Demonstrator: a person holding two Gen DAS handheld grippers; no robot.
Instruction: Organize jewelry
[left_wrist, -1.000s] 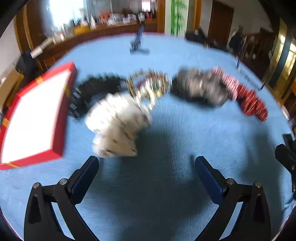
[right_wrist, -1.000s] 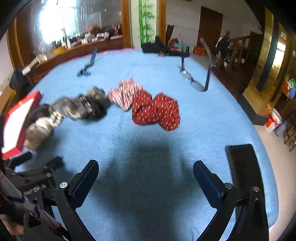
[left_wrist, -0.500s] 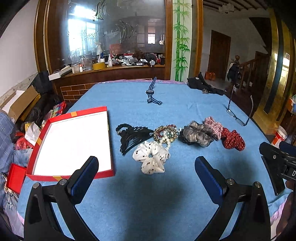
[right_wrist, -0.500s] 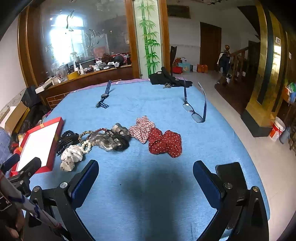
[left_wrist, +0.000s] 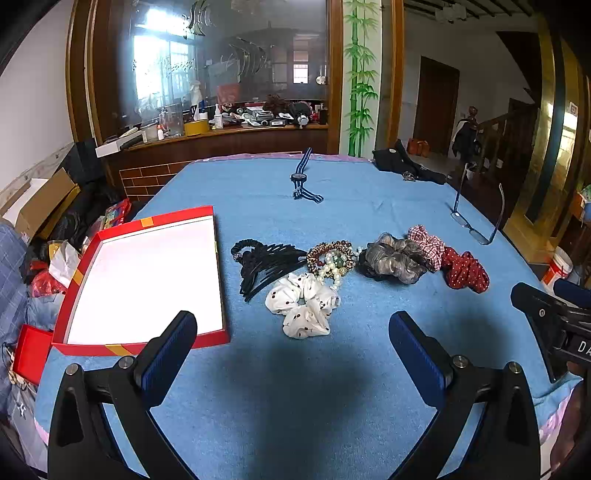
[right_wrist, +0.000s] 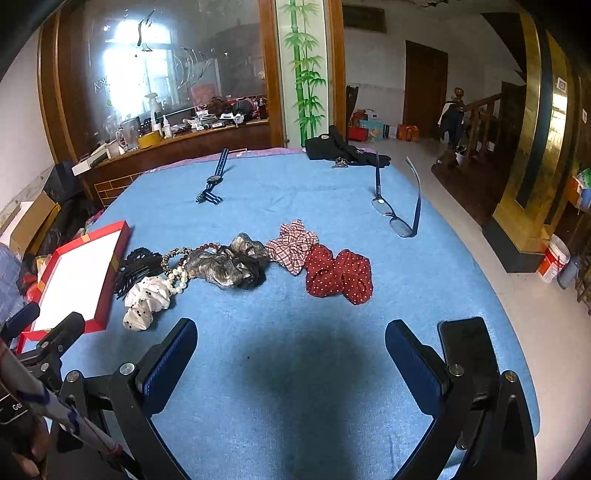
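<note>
Both grippers have pulled back and up from the worktop (left_wrist: 295, 406): left gripper (left_wrist: 291, 339) and right gripper (right_wrist: 291, 347) hover with fingers apart, empty. The scrunchies (left_wrist: 303, 304) and beads (left_wrist: 330, 258) lie mid-worktop beside the empty red box (left_wrist: 144, 343) at the left edge; nothing sorted yet.

Bare blue tabletop (left_wrist: 295, 406) lies open on the near side of the white scrunchie (left_wrist: 303, 305). Left of it the red box (left_wrist: 140, 280) blocks; behind it, the black claw clip (left_wrist: 266, 264) and beads (left_wrist: 330, 258) crowd close.
</note>
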